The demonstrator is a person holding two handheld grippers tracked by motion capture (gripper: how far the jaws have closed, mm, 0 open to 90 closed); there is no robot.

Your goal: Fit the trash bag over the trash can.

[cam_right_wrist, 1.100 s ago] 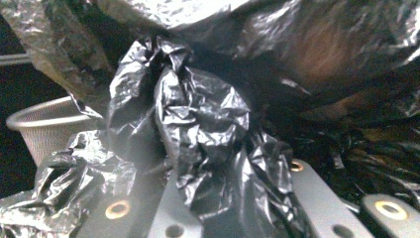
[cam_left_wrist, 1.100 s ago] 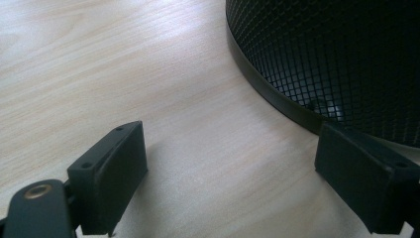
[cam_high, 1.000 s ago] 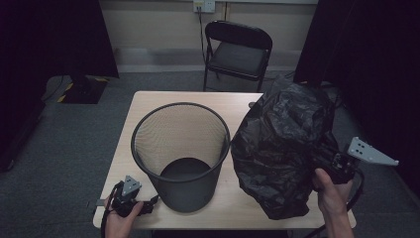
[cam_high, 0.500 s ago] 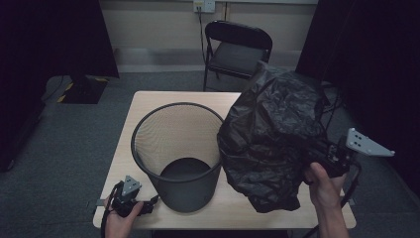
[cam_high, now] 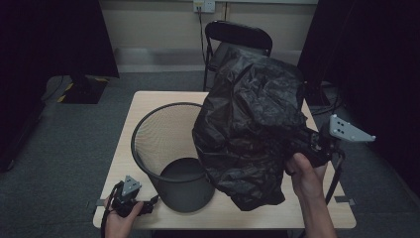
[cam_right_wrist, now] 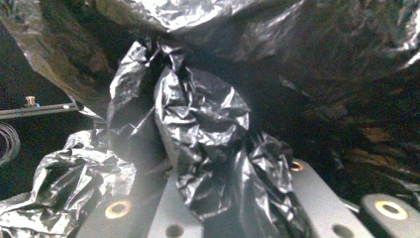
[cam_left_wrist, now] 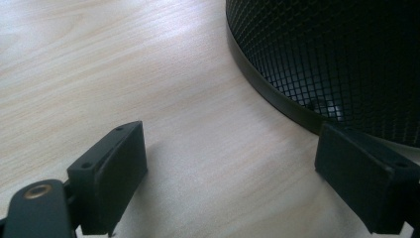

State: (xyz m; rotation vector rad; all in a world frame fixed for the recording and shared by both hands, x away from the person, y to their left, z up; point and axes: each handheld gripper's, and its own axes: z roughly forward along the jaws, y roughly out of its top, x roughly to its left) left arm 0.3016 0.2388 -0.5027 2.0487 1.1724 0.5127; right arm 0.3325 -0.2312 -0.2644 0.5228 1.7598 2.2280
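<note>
High view: I stand at the six o'clock edge of a pale wooden counter [cam_high: 148, 104]. My right gripper [cam_high: 317, 146], at about four o'clock, is clamped on a bunched fold of a large black plastic bag [cam_high: 247, 124]. The bag billows up over the right half of the counter, its long axis running from six toward twelve o'clock, and its left side overlaps the rim of a black mesh wastebasket [cam_high: 163, 148] that stands upright at the counter's centre left. The basket lies at nine o'clock from my right gripper, so I judge the bag must travel that way to line it. My left gripper [cam_high: 130, 201] rests at seven o'clock, just beside the basket's base and nearer to it than the right.

Left gripper view: my left gripper [cam_left_wrist: 228, 178] holds nothing, its jaws spread wide over bare counter [cam_left_wrist: 99, 64]. The curved foot of the wastebasket [cam_left_wrist: 322, 54] sits at two o'clock, close to one jaw.

Right gripper view: crumpled bag [cam_right_wrist: 203, 129] film is pinched where the jaws of my right gripper [cam_right_wrist: 218, 208] meet, with more folds hanging above.
</note>
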